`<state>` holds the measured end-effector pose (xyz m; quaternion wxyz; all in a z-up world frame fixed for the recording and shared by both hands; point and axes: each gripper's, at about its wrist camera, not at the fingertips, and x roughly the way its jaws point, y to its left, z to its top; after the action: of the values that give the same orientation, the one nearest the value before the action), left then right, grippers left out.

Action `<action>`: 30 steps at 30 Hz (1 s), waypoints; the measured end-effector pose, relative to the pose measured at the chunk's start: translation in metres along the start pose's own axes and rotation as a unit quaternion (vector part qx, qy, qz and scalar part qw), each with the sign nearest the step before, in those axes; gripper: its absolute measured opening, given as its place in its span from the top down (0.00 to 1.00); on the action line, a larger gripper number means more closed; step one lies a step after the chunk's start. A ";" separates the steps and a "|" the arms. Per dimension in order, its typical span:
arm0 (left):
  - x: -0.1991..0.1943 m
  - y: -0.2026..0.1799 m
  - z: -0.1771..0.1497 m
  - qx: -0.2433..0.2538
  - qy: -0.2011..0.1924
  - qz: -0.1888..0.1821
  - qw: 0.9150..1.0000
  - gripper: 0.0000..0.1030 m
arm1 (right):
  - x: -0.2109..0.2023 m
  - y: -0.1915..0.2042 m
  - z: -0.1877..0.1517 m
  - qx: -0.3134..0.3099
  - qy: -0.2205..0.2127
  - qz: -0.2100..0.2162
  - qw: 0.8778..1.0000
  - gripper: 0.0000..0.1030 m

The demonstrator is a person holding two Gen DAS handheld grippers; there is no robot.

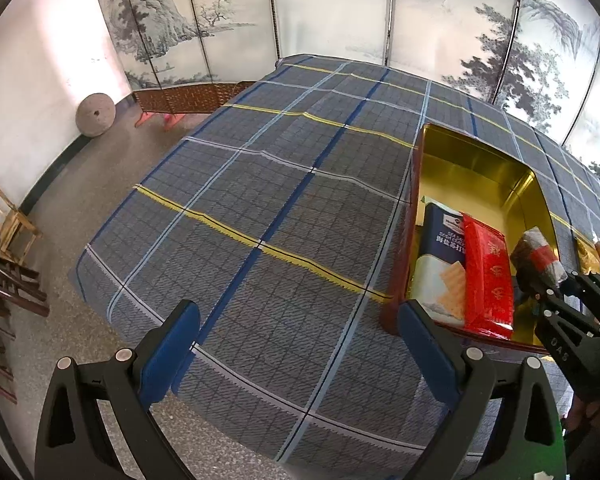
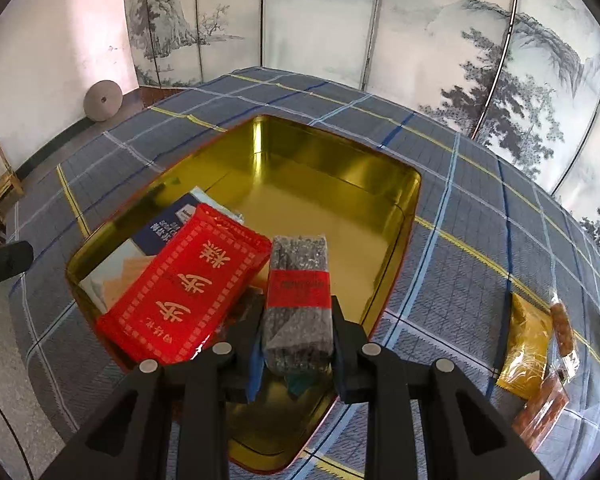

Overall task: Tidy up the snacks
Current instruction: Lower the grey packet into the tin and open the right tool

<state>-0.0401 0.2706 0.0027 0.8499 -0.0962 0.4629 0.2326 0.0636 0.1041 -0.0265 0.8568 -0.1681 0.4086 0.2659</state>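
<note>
right claw grips dark snack pack over tin

right gripper clamped on dark snack pack with red band, held above gold tin; red packet and blue cracker box lie inside tin; left gripper jaws wide apart, nothing between, over plaid tablecloth; yellow packet on cloth beside tin
</note>
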 end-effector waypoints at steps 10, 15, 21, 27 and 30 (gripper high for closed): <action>-0.002 -0.002 0.000 0.001 0.000 -0.001 1.000 0.04 | -0.006 0.002 -0.001 0.004 -0.009 0.016 1.000 0.59; -0.002 -0.002 0.000 0.001 0.001 -0.002 1.000 0.04 | -0.012 -0.003 0.001 0.012 -0.016 0.027 0.999 0.53; -0.005 -0.005 0.001 0.004 -0.003 -0.005 1.000 0.04 | -0.023 -0.016 0.001 0.029 -0.028 0.035 0.999 0.52; -0.009 -0.017 0.002 0.012 -0.007 -0.008 1.000 0.04 | -0.041 -0.051 0.002 0.061 -0.049 0.020 0.997 0.51; -0.011 -0.025 0.004 0.022 -0.010 -0.010 1.000 0.04 | -0.047 -0.077 0.001 0.074 -0.056 -0.007 0.996 0.51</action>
<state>-0.0306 0.2464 0.0129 0.8588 -0.0801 0.4582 0.2147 0.0854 0.0276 0.0168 0.8904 -0.0918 0.3773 0.2375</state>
